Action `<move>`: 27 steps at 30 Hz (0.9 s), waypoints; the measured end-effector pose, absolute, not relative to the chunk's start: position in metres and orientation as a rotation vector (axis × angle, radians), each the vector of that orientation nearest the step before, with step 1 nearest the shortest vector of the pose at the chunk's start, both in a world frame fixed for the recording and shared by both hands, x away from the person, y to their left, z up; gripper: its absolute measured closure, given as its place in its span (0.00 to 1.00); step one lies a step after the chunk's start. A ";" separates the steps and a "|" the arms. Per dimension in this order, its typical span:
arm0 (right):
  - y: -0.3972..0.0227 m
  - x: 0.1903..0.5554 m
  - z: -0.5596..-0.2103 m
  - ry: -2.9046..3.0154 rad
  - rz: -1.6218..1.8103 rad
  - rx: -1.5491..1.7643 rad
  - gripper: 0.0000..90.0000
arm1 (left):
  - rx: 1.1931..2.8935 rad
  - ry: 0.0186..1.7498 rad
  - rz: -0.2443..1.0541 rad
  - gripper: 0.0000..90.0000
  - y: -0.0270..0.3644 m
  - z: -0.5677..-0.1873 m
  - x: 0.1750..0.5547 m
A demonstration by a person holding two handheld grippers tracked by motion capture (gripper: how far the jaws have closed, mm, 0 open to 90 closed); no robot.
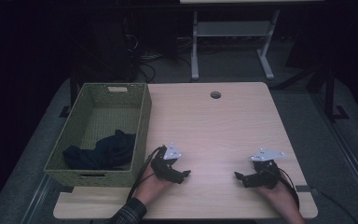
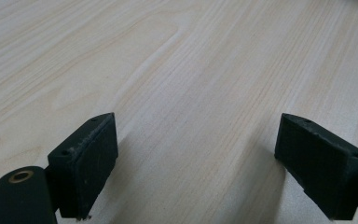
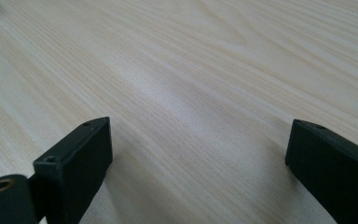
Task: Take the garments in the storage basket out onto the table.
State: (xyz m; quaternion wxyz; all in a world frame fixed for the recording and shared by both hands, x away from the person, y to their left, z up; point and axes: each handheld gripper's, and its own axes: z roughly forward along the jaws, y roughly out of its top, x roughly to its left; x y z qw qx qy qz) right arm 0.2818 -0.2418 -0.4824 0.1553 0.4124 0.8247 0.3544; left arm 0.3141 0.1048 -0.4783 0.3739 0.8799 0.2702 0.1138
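Looking down from the high view, the left gripper [image 1: 185, 175] and right gripper [image 1: 238, 176] rest low on the table [image 1: 223, 121], tips facing each other, well apart from the dark cloth [image 1: 100, 151] lying in the green basket [image 1: 142, 121] at the left edge. Both gripper views just give bare wood between wide-spread jaws, nothing held

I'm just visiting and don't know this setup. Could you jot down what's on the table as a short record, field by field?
surface: light wooden table with a round hole near its far edge
container: green woven rectangular basket at the table's left side
contents: dark crumpled cloth lying in the basket
left gripper: jaws open, nothing between them, low over bare wood
right gripper: jaws open, nothing between them, low over bare wood
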 end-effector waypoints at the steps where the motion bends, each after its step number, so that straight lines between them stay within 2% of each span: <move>1: -0.242 0.282 -0.482 2.362 1.015 1.181 0.08 | 2.253 0.692 0.291 0.14 0.105 -0.478 0.314; 27: -0.242 0.278 -0.482 2.359 1.018 1.193 0.08 | 2.300 0.683 0.272 0.15 0.101 -0.472 0.322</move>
